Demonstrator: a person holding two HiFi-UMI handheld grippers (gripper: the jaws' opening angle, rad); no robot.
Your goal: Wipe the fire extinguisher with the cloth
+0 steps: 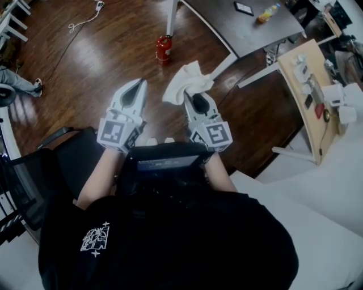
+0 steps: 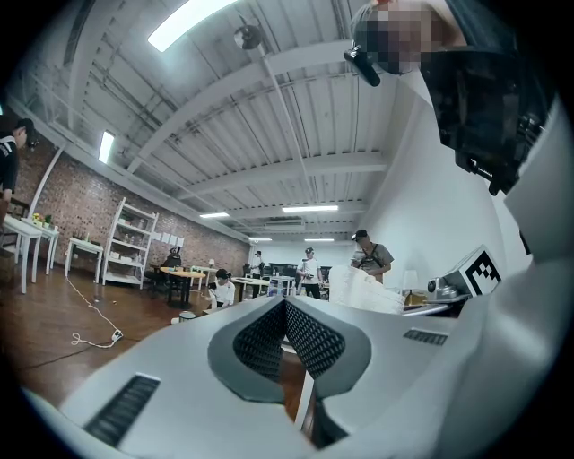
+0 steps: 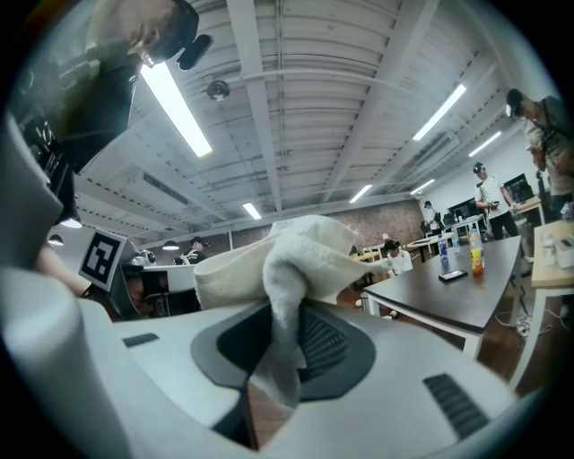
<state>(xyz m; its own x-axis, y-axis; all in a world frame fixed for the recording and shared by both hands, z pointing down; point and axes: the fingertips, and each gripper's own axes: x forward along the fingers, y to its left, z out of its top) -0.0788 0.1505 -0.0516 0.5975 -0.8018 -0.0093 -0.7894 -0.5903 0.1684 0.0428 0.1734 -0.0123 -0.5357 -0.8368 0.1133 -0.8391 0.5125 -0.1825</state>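
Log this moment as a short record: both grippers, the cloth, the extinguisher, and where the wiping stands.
left gripper: jaws together, nothing between them
right gripper: jaws shut on the cloth
cloth: white, bunched, sticking out past the jaws
fire extinguisher: red, upright on the wooden floor, by a table leg, apart from both grippers
wiping: not yet begun; cloth is clear of the extinguisher
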